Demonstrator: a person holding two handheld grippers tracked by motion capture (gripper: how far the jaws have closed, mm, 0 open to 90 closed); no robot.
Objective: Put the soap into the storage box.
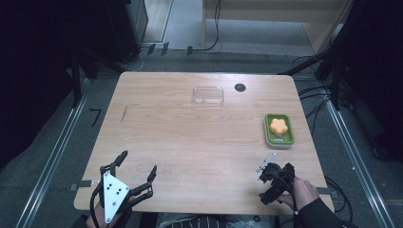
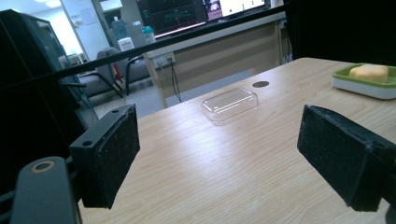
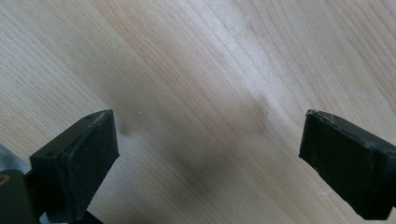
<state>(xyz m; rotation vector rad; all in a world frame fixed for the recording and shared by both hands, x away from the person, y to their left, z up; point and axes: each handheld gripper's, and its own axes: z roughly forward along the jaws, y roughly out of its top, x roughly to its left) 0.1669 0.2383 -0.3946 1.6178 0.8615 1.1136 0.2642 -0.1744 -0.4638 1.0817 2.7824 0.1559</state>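
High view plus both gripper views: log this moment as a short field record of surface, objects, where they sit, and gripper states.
surface: wooden table
far centre: clear plastic lid, lying flat, nothing in it
beside lid: small dark round mark on the tabletop
right edge: green tray holding an orange flower-shaped piece
left gripper: near-left edge, jaws wide apart, holding nothing, aimed toward the lid
right gripper: near-right edge, jaws wide apart over bare wood, holding nothing
contact: neither gripper touches any object
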